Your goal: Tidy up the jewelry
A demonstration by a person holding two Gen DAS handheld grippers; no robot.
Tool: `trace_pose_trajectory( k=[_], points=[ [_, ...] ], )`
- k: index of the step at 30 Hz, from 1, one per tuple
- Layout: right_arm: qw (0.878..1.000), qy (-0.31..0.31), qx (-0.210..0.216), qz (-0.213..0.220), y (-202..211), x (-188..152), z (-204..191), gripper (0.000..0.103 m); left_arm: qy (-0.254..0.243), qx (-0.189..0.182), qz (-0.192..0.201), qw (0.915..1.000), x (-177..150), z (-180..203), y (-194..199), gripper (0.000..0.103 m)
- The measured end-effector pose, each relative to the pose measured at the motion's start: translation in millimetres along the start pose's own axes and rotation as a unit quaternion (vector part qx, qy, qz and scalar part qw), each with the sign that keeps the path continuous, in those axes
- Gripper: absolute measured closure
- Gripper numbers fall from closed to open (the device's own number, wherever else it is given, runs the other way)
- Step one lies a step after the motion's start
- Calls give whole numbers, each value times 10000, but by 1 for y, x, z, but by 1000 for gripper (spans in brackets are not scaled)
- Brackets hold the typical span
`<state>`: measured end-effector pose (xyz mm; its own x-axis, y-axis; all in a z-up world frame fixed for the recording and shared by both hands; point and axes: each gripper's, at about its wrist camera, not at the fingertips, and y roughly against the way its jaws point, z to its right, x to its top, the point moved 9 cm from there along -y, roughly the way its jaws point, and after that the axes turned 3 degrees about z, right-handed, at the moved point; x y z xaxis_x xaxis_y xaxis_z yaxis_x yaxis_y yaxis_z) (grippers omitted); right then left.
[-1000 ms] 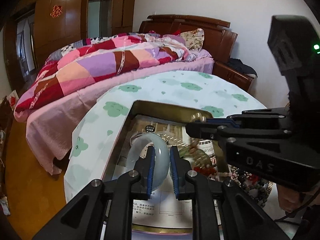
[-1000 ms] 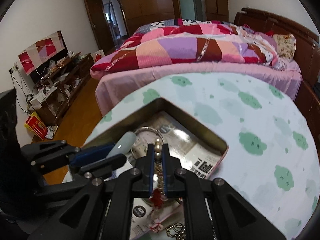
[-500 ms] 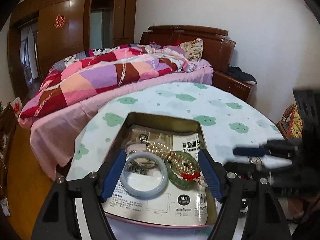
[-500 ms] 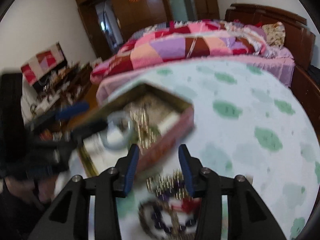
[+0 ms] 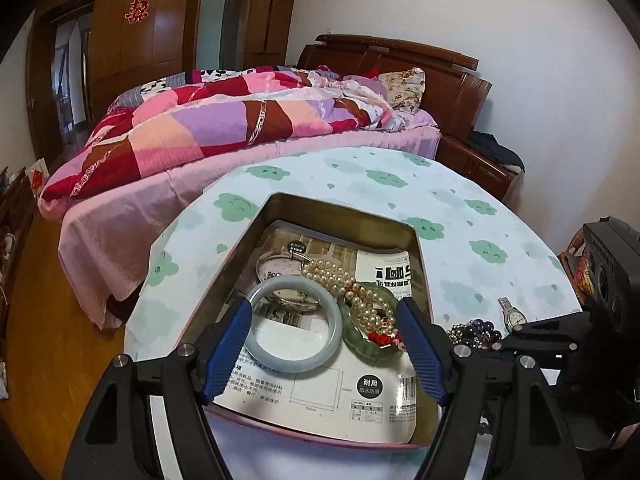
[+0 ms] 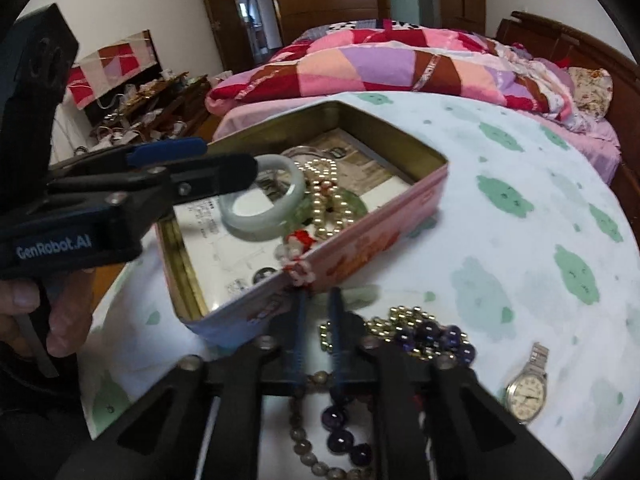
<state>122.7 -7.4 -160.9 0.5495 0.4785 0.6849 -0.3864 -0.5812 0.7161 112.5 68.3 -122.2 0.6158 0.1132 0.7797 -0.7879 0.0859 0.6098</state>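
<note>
Jewelry fills the tin (image 5: pixel 280 216) at frame centre: two bangles, one pale (image 5: pixel 294 326) and one green (image 5: pixel 362 340), plus one pearl strand (image 5: pixel 340 280). Left claw (image 5: pixel 324 344) gapes above them, released. Right claw (image 6: pixel 318 320) is closing on nothing over beads (image 6: pixel 424 332) on the desk (image 6: pixel 520 240); one watch (image 6: pixel 526 390) lower right.

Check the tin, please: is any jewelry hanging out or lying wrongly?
Yes. The red tassel of the pearl bracelet hangs over the near wall of the tin, partly outside. The pale bangle and green bangle lie fully inside.
</note>
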Motion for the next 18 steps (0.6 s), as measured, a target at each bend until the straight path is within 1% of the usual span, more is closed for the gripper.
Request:
trace_pose_trajectory(
  k=[1, 4, 7, 9, 11, 13, 15, 16, 17, 18],
  points=[
    [10000, 16, -24, 20, 1, -5, -2, 95, -12, -5, -1, 10000, -1, 2, 0, 28],
    [9999, -125, -50, 102, 4, -4, 0, 98, -60, -22, 5, 10000, 0, 6, 1, 28],
    [9985, -346, -302, 299, 16, -2, 14, 100, -104, -51, 46, 9999, 2, 10, 5, 28],
    [9963, -545, -472, 467, 31, -1, 28, 100, -127, -68, 76, 9999, 3, 12, 8, 28],
    [9943, -702, -550, 584, 45, -2, 41, 100, -137, -107, 104, 9998, 5, 15, 11, 28],
    [9931, -792, -635, 579, 52, -4, 51, 100, -175, -133, 119, 9997, 5, 18, 11, 28],
    [9953, -708, -316, 588, 52, -4, 44, 95, -197, -77, 113, 9997, 4, 17, 11, 28],
    [9959, -628, -308, 581, 51, -3, 41, 91, -177, -56, 104, 9998, 3, 15, 10, 28],
    [9969, -479, -350, 525, 46, -3, 37, 86, -160, -20, 99, 9998, 3, 14, 10, 28],
    [9977, -321, -373, 462, 40, -3, 31, 68, -144, 36, 101, 9998, 4, 11, 9, 28]
  ],
)
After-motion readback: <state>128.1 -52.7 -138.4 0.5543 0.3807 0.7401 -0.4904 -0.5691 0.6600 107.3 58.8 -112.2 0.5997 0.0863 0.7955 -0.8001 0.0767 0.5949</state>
